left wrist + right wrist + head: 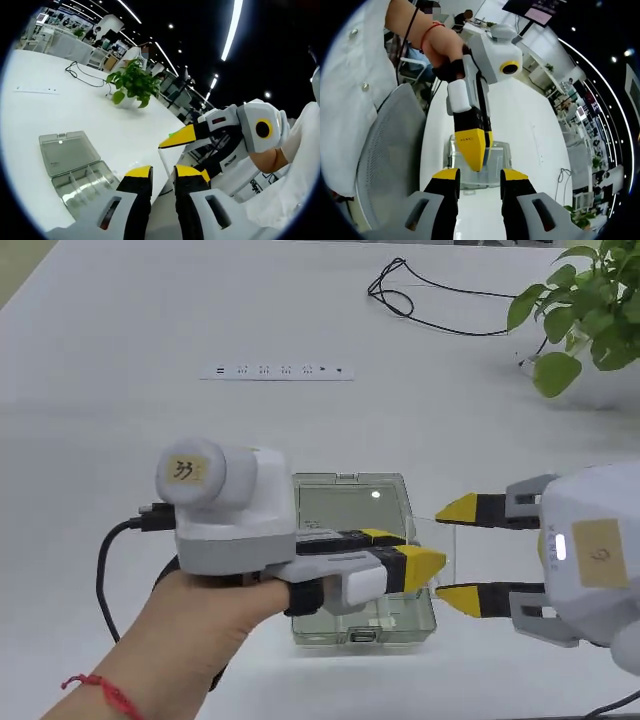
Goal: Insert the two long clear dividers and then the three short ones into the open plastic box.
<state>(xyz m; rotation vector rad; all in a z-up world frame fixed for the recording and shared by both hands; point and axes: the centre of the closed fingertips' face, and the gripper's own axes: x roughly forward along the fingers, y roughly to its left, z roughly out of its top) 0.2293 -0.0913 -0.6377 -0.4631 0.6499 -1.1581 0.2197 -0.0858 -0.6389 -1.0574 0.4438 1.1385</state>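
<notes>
**White bench, divider held over the box**

Bench [120, 420] around the open plastic box [345, 500] is bare; plant [585, 300] and cable [430, 300] sit well behind it. Left gripper [405, 552] looks clamped on a clear divider [435, 535] above the box's right edge. Right gripper [447, 551] is spread, jaws straddling the divider. Likely light, stiff, slick: pinch the flat faces, gently.

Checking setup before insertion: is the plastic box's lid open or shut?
Open. The lid lies flat on the table behind the base; the left gripper view shows both halves side by side.
</notes>
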